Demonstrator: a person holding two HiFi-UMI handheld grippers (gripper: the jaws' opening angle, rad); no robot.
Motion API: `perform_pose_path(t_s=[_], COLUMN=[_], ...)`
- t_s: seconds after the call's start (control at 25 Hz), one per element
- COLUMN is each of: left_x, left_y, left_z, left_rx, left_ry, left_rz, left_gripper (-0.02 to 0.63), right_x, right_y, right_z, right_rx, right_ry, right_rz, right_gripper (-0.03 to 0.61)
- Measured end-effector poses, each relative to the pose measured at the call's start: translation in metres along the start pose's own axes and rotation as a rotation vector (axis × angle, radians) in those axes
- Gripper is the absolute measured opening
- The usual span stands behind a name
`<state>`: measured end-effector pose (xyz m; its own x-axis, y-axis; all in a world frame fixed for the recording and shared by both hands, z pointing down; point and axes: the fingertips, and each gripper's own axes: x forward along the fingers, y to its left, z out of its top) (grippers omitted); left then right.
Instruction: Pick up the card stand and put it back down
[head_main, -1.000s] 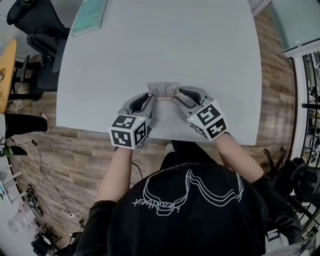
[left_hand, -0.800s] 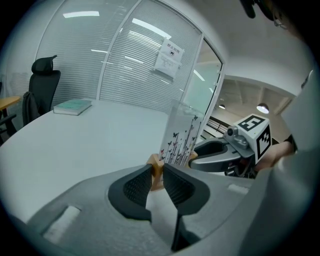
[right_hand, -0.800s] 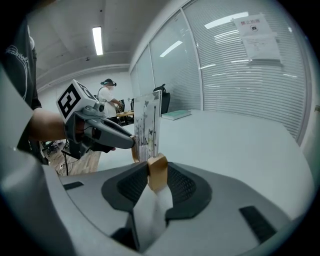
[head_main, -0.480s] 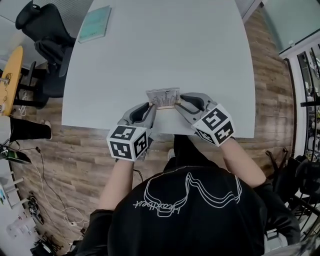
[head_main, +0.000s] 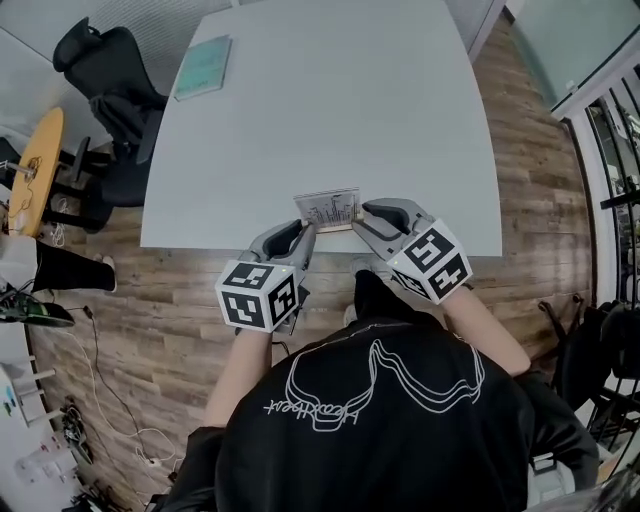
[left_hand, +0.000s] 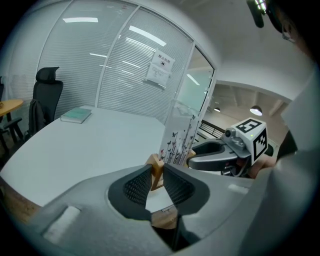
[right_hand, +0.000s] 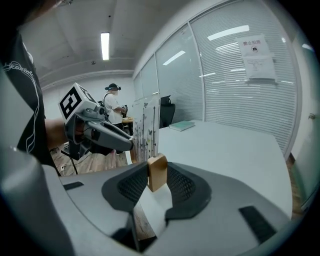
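Observation:
The card stand (head_main: 328, 208) is a small wooden bar holding an upright clear card printed with butterflies. It hangs between my two grippers near the front edge of the white table (head_main: 330, 100), seemingly a little above it. My left gripper (head_main: 303, 233) is shut on the bar's left end (left_hand: 157, 169), and my right gripper (head_main: 361, 216) is shut on its right end (right_hand: 157, 172). In the left gripper view the card (left_hand: 177, 137) rises beyond the jaws, with the right gripper (left_hand: 220, 154) behind it. In the right gripper view the left gripper (right_hand: 107, 135) shows past the card (right_hand: 148, 131).
A teal book (head_main: 203, 67) lies at the table's far left corner. A black office chair (head_main: 110, 70) and a yellow round table (head_main: 35, 160) stand to the left. Wooden floor lies below the front edge. A person (right_hand: 112, 105) stands far off by glass walls.
Both grippers and the card stand have come nearer to the table's front edge, towards the person. Both grips look unchanged.

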<state>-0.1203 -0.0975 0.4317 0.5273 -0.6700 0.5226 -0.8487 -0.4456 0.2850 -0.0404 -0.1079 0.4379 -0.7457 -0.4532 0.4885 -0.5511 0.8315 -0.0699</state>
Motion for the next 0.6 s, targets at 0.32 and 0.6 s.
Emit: perform_pose_path(t_s=[0.32,0.6], left_x=[-0.026,-0.031], left_y=[-0.033,-0.041], left_z=[-0.009,-0.018], left_rx=[0.023,0.031], left_ry=[-0.005,0.016], left_rz=[-0.019,-0.033], left_gripper=[0.077,0.077], right_x=[-0.034,-0.041], right_y=[0.023,0.031], right_z=[-0.003,-0.012], right_rx=[-0.004,0.023], right_ry=[-0.02,-0.019], right_rz=[-0.016,-0.024], right_gripper=[0.119,0.118])
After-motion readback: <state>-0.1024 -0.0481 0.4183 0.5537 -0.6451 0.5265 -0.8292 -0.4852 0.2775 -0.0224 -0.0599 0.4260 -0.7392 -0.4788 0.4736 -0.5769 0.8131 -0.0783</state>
